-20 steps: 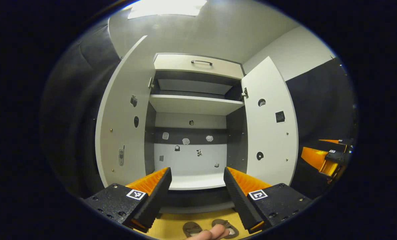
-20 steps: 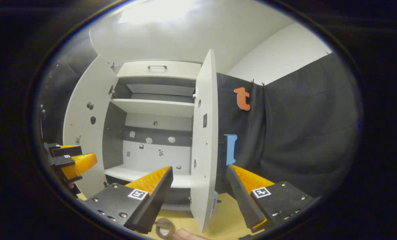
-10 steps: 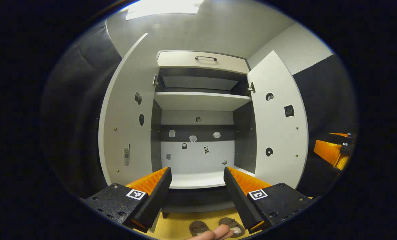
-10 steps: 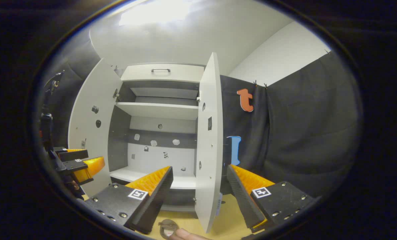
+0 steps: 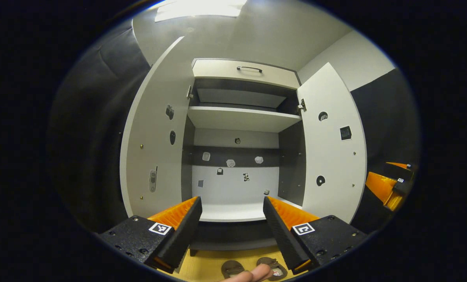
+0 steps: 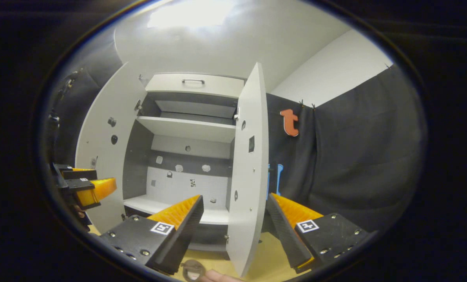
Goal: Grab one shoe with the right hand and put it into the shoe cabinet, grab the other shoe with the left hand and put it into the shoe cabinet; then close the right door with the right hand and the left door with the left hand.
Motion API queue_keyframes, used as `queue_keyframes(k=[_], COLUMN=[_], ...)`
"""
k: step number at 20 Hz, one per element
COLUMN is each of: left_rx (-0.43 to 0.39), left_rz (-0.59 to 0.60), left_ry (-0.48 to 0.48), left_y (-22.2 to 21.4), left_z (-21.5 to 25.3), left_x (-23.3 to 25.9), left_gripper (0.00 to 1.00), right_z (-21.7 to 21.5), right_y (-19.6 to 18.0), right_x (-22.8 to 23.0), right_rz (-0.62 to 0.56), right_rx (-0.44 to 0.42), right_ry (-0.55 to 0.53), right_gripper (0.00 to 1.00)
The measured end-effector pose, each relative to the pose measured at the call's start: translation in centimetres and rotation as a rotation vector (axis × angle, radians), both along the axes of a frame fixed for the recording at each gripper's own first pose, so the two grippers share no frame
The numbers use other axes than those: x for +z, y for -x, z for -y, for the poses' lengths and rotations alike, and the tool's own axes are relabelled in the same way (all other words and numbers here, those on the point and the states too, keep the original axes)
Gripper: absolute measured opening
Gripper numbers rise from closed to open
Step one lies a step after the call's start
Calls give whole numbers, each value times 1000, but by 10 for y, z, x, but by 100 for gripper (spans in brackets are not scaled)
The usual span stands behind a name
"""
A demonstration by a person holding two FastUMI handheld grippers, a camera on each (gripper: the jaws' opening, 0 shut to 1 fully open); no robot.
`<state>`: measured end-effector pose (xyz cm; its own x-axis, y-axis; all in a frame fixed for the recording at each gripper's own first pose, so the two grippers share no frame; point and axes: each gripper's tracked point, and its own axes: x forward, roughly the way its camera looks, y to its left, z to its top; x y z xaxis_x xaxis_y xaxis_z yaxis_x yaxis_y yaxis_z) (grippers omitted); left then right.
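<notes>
The shoe cabinet (image 5: 239, 117) stands in front with both doors swung open; its lower shelf (image 5: 233, 213) is bare. In the left gripper view, two brown shoes (image 5: 233, 268) lie side by side on the yellow floor below the cabinet, just under my left gripper (image 5: 231, 211), which is open and holds nothing. My right gripper (image 5: 390, 184) shows at the far right there. In the right gripper view, my right gripper (image 6: 233, 211) is open and empty, facing the edge of the right door (image 6: 249, 176). One shoe (image 6: 192, 271) peeks in at the bottom. The left gripper (image 6: 85, 188) hangs at the left.
The left door (image 5: 155, 141) and right door (image 5: 333, 156) jut out toward me on either side. A drawer with a handle (image 5: 249, 69) tops the cabinet, above an upper shelf (image 5: 241, 117). Black cloth lines both sides. A person's fingertip (image 5: 253, 275) shows at the bottom edge.
Both views have drifted slightly, so the cabinet sits a little further right in each. Both grippers stay open and empty; the shoes have not moved.
</notes>
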<state>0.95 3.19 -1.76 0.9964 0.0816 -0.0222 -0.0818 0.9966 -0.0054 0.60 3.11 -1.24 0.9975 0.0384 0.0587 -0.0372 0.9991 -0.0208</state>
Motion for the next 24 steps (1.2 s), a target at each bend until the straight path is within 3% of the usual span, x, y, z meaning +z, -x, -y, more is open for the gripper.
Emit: queue_keyframes(k=[1,5,11,12,16,19,24], left_rx=[-1,27,61,62,45,34,-26], left_rz=[-5,3,12,11,21,-4,-25], left_ry=[3,-12,-26,-32,-21,-14,-37], left_y=[-1,-2,-11,-14,-30,-43,-60], left_z=[0,-8,-8,-6,-1,-5,5], left_x=[-4,-17,-40,-44,-58,-78,-92], left_gripper=[99,96,93,96,93,96,96], right_z=[-8,-44,-88,-92,-109,-117,-144], right_y=[-2,-9,-20,-18,-12,-3,21], right_x=[-8,-68,-185,-204,-297,-367,-431], right_rz=[-6,-77,-217,-247,-432,-588,-755], right_rx=[15,89,142,150,199,210,246], right_ry=[2,21,82,85,65,56,3], right_gripper=[98,98,98,98,95,96,92])
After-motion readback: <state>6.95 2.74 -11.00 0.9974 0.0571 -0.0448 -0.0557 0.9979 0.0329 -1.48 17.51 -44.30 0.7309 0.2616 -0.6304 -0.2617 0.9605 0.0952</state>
